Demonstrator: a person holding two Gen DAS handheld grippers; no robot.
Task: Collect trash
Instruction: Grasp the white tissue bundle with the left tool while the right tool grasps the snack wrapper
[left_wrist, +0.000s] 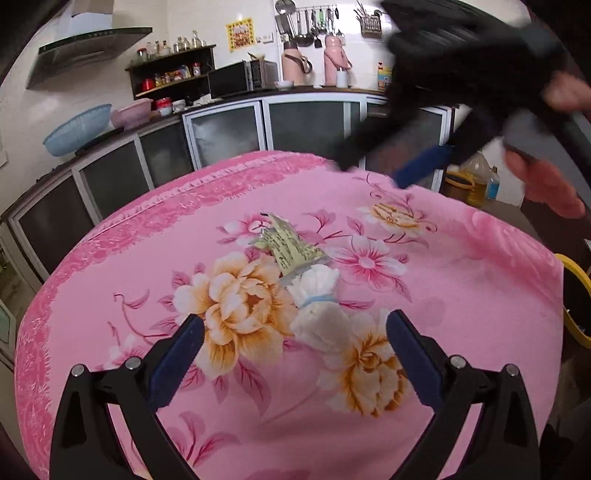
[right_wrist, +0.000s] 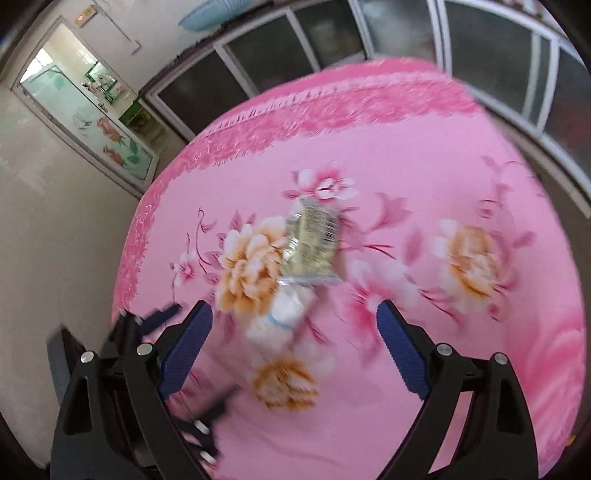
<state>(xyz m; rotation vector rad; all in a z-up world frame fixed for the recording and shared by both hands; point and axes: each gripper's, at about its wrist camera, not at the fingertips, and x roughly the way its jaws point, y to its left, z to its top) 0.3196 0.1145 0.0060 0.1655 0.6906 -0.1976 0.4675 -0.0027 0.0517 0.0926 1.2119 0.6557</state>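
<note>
Left wrist view: my left gripper (left_wrist: 295, 332) hangs above the table with its jaws spread wide and nothing between the blue pads (left_wrist: 177, 365). The pink floral tablecloth (left_wrist: 461, 295) covers the whole table. Two pieces of trash lie on it near the middle. A white wad of tissue bound with a pale blue band (left_wrist: 317, 306) sits just ahead of my fingertips, between the two jaws' lines but not touching either. A crumpled yellowish printed wrapper (left_wrist: 291, 247) lies directly beyond it, its near edge touching or overlapping the wad. At upper right my right gripper (left_wrist: 373, 171) appears blurred above the far edge of the table, with my right hand (left_wrist: 543, 181) behind it; its two fingers stand apart. A yellow-rimmed bin (left_wrist: 576, 295) shows at the right edge of the table. Kitchen cabinets (left_wrist: 225, 133) run behind. Right wrist view: this picture is blurred. My right gripper (right_wrist: 295, 317) is likewise wide open, holding nothing. The white wad (right_wrist: 288, 310) lies on the cloth between the fingertips' lines, the wrapper (right_wrist: 314, 243) just beyond it. The left gripper (right_wrist: 192, 350) shows low at left, over the near table edge.
</note>
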